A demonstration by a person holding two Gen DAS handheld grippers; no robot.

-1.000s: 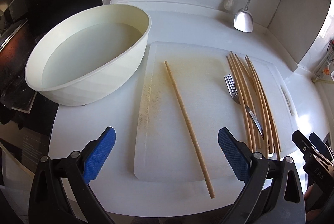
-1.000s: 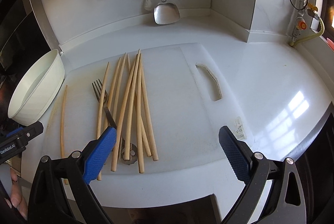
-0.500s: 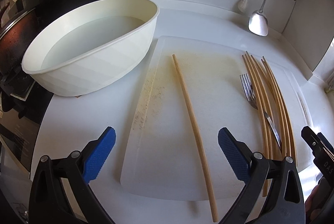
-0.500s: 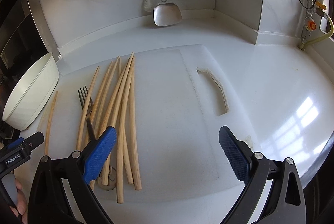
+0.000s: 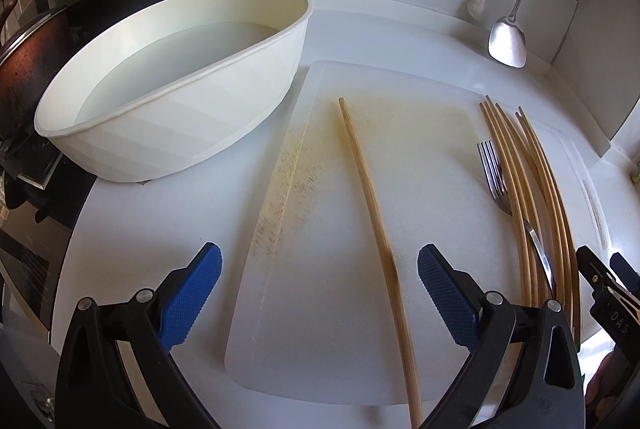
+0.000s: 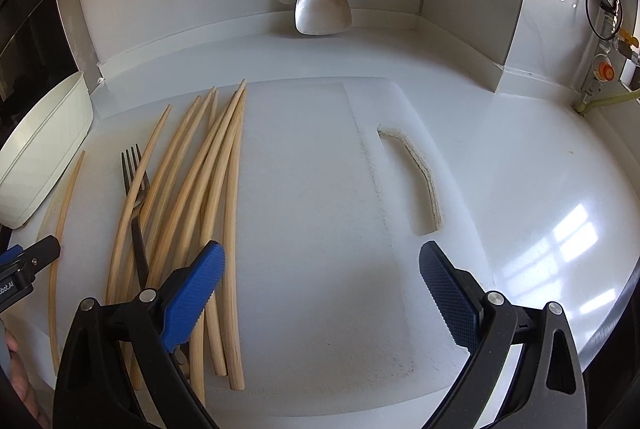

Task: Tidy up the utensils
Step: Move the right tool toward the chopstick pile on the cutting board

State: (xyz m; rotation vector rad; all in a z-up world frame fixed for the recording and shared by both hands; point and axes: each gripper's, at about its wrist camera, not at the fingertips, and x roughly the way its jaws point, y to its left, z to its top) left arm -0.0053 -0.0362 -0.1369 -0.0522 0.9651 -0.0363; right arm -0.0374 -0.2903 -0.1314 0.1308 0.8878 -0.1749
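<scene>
Wooden chopsticks: we see one chopstick (image 5: 372, 221) alone mid-board, the bundle (image 6: 200, 197) lying with the fork (image 6: 134, 189) on the cutting board (image 6: 320, 229).
Basin: our white basin (image 5: 180, 133) holds no utensils.
Grippers: left gripper (image 5: 320, 293) and right gripper (image 6: 322, 289) gape, holding nothing.
Progress: we judge sorting barely begun.

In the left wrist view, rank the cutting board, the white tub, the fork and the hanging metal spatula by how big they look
1. Cutting board
2. White tub, close behind; it sits farther back, so unsure
3. Fork
4. Spatula, farthest away, so it may only look smaller
</scene>
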